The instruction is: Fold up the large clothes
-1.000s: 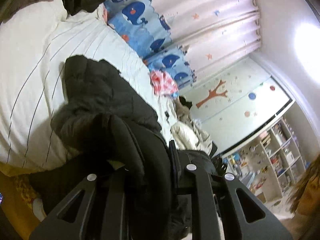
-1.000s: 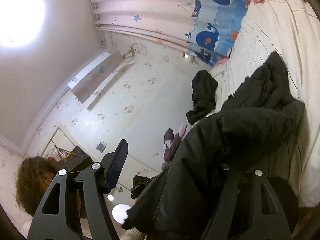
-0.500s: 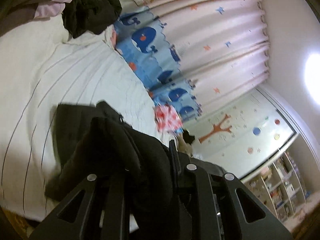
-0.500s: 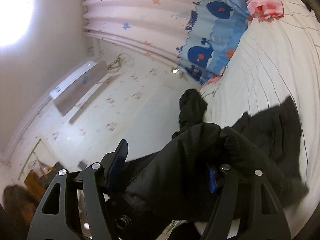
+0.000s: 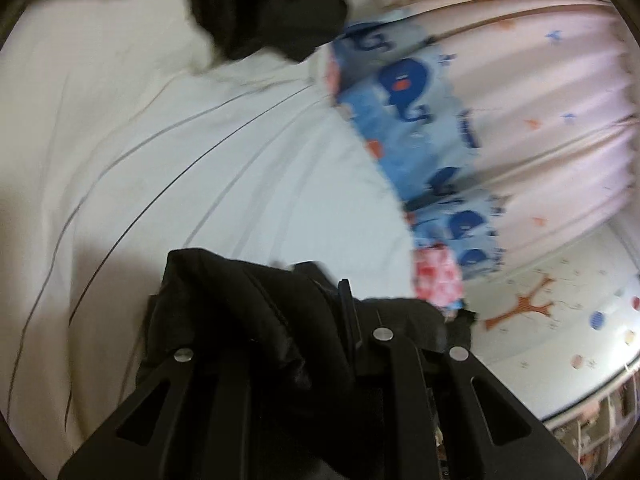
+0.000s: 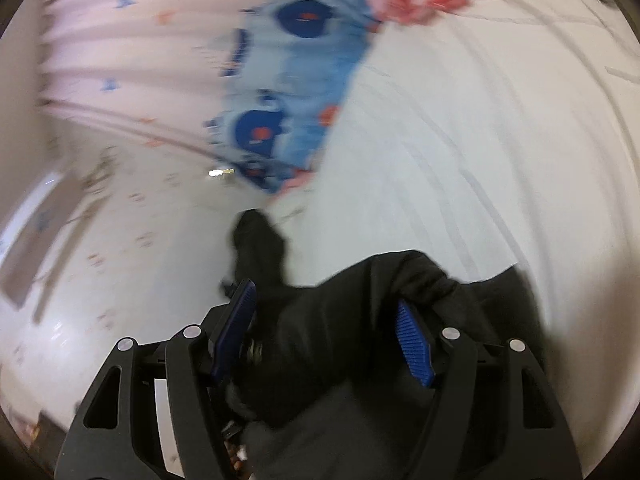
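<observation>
A large black jacket (image 5: 240,300) is bunched up low over the white striped bed (image 5: 160,160). My left gripper (image 5: 280,320) is shut on a fold of it, and the fabric covers the finger ends. In the right wrist view the same jacket (image 6: 340,360) fills the gap between the blue pads (image 6: 412,340). My right gripper (image 6: 324,320) is shut on that thick bundle, jaws wide apart. The picture is blurred by motion, and most of the jacket is hidden below the grippers.
A second black garment (image 5: 264,4) lies at the head of the bed, also seen in the right view (image 6: 256,248). A pink-red cloth (image 5: 436,280) lies at the bed's far edge by the whale curtain (image 5: 400,88). Shelves (image 5: 600,420) stand at the far right.
Both grippers have swept across the bed toward the curtain, carrying the jacket. The jacket has drawn in from a spread heap to a small bunch. The person has left the right view.
</observation>
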